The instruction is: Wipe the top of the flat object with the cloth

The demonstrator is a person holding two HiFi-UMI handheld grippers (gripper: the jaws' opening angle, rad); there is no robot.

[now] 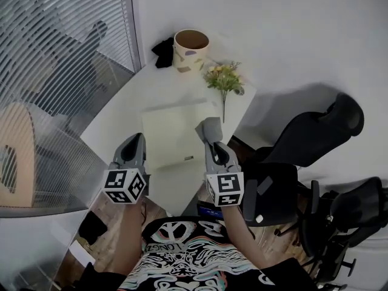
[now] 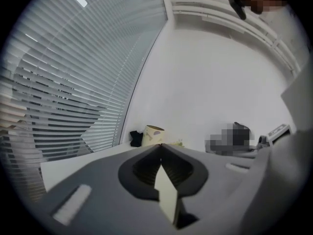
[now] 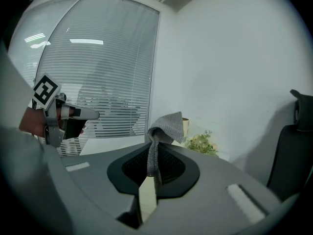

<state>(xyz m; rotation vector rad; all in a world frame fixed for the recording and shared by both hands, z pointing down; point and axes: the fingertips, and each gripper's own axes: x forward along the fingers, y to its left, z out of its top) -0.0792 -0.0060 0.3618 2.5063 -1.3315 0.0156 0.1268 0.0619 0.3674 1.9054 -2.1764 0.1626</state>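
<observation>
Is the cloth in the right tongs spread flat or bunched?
Bunched: the cloth is pinched between the shut right tongs, its free end crumpled beyond the tips.

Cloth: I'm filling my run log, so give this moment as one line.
right tool: shut on cloth | left tool: shut, empty | flat object: on table

Held side by side, the left claw [image 1: 134, 143] is closed empty; the right claw [image 1: 213, 148] pinches the cloth [image 1: 210, 128].

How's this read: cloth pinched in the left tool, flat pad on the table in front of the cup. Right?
No: the cloth is pinched in the right tool, not the left; the right gripper view shows it. The left tool is shut, empty. The pad and cup are as stated.
</observation>
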